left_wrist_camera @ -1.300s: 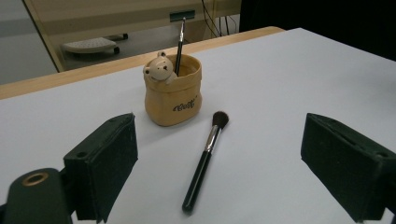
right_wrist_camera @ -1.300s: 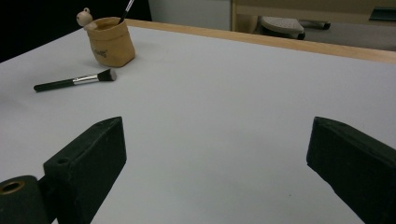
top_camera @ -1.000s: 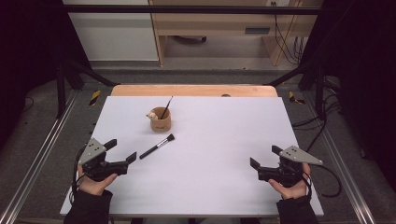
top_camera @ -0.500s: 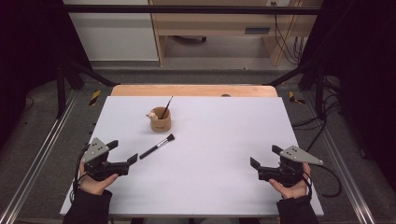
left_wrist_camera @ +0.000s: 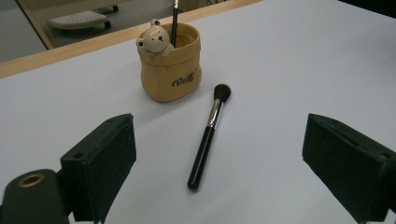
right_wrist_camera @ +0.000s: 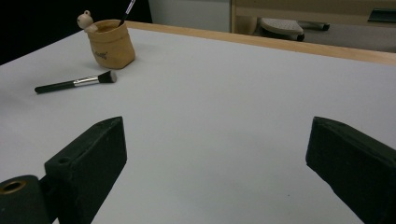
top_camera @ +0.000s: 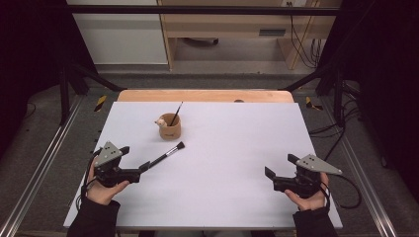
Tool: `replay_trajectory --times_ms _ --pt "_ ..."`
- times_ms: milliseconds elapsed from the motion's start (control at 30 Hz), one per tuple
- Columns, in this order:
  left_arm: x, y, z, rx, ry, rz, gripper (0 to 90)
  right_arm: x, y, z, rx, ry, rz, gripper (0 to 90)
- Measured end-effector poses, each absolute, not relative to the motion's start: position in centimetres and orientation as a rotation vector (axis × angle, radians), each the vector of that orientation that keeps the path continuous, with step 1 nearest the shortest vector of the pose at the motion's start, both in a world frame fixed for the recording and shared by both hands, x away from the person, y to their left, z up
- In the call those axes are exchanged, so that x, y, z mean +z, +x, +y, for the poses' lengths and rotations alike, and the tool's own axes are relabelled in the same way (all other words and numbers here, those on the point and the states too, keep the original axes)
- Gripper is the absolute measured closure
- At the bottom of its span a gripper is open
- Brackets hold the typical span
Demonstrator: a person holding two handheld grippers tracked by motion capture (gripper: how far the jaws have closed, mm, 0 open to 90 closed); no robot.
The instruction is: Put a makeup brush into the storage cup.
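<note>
Left gripper (left_wrist_camera: 219, 163) wide open, empty, just short of makeup brush (left_wrist_camera: 207, 133): lying flat, bristles toward bear pot (left_wrist_camera: 171, 63), handle toward jaws. Right gripper (right_wrist_camera: 219, 172) likewise agape, seemingly empty.

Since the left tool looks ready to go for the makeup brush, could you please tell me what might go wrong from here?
The makeup brush lies flat on the table, so the open left tool may scrape the surface or roll the thin round handle away instead of gripping it. The bear pot stands just beyond the bristles and already holds a thin brush; a forward push could nudge or tip it.
</note>
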State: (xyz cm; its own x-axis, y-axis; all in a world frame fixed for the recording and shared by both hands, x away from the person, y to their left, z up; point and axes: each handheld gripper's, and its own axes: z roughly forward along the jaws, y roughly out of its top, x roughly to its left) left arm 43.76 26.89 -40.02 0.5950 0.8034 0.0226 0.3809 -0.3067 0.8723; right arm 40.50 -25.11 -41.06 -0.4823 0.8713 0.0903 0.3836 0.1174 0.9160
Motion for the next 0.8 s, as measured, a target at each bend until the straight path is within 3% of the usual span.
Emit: replay_trajectory --times_ms 800 --pt "-38.3 46.8 24.2 0.570 2.120 0.903 10.2 -41.2 40.6 -24.8 1.338 1.212 1.937 6.1"
